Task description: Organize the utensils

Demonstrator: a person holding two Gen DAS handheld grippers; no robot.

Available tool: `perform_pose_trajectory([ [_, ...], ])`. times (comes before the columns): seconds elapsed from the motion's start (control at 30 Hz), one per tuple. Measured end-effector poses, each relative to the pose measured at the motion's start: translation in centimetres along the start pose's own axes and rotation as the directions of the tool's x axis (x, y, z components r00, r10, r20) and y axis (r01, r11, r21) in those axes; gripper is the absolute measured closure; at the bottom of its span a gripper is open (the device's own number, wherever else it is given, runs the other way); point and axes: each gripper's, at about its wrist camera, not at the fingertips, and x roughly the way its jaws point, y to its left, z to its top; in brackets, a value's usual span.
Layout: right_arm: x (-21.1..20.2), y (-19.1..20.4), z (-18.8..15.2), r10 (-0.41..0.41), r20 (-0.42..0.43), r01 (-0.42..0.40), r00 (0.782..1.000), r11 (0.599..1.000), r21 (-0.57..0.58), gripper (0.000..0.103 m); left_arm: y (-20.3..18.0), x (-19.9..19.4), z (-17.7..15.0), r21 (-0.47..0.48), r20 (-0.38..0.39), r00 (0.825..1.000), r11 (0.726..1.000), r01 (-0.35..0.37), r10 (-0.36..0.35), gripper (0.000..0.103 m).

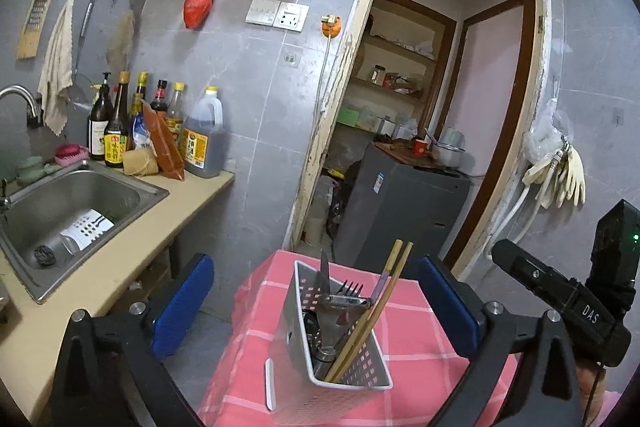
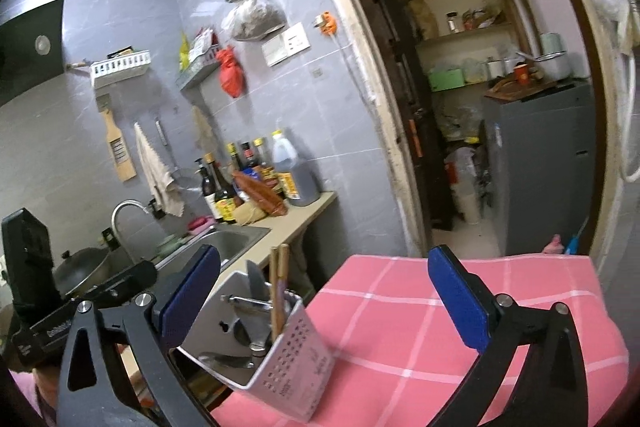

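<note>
Both claws, left [image 1: 316, 303] and right [image 2: 324, 299], gape empty; utensils stand upright in the caddy [image 1: 360, 363], lower centre, apparently sorted.

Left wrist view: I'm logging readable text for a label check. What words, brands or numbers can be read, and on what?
"DAS": on the black body of the other tongs' handle.
Bottle labels by the sink: printed characters, too small to read.
Oil jug label: too blurred to read.
Fridge sticker: unreadable.

- "DAS" in white letters on black gripper body [image 1: 588, 311], right edge of left wrist view.
- Chinese characters on bottle labels [image 1: 114, 147] at left, too small to read.
</note>
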Motion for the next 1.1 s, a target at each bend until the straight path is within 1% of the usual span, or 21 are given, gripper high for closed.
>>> perform_pose_trajectory([
  [0.23, -1.8, -1.2, 0.9, -0.065, 0.016, 0.065, 0.998, 0.998, 0.012, 0.001, -1.2, -0.6, 0.1, 0.020, 0.009, 1.000, 1.000, -0.012, 0.012, 0.000],
  [0.5, -4.0, -1.6, 2.0, -0.115, 0.006, 0.115, 0.993, 0.993, 0.000, 0.001, -3.0, -1.6, 0.3, 0.019, 0.016, 0.999, 0.999, -0.028, 0.028, 0.000],
  [0.6, -4.5, -1.7, 2.2, -0.130, 0.004, 0.130, 0.992, 0.992, -0.001, 0.001, -3.7, -2.0, 0.4, 0.034, 0.027, 0.999, 0.999, -0.039, 0.038, 0.000],
  [0.9, -6.6, -2.5, 2.1, -0.220, 0.005, 0.220, 0.976, 0.976, -0.004, 0.001, -5.2, -2.6, -0.1, 0.050, 0.022, 0.999, 0.998, -0.048, 0.047, 0.000],
  [1.1, -8.2, -2.4, 2.0, -0.245, 0.008, 0.245, 0.970, 0.969, -0.012, 0.001, -6.1, -3.6, -0.5, 0.053, 0.010, 0.999, 0.998, -0.035, 0.034, 0.000],
])
